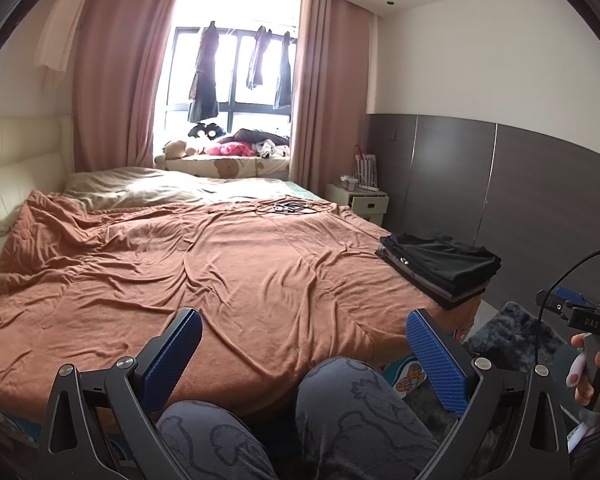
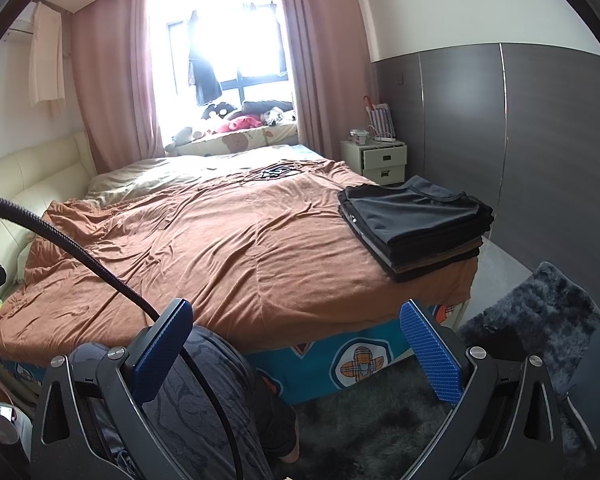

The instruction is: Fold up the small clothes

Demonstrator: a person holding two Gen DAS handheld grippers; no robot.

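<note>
A stack of folded dark clothes (image 1: 440, 270) sits on the near right corner of the bed; it also shows in the right wrist view (image 2: 414, 224). My left gripper (image 1: 304, 326) is open and empty, held low above the person's knees in front of the bed's near edge. My right gripper (image 2: 296, 320) is open and empty, also low by the bed's near edge, left of the stack. The right gripper's handle (image 1: 584, 320) shows at the right edge of the left wrist view, held by a hand.
The bed has a wrinkled orange-brown blanket (image 1: 220, 264) with cables and glasses (image 1: 292, 208) at its far side. A white nightstand (image 2: 384, 158) stands past the bed on the right. A dark shaggy rug (image 2: 540, 312) lies on the floor. A dark panelled wall (image 2: 500, 120) runs along the right.
</note>
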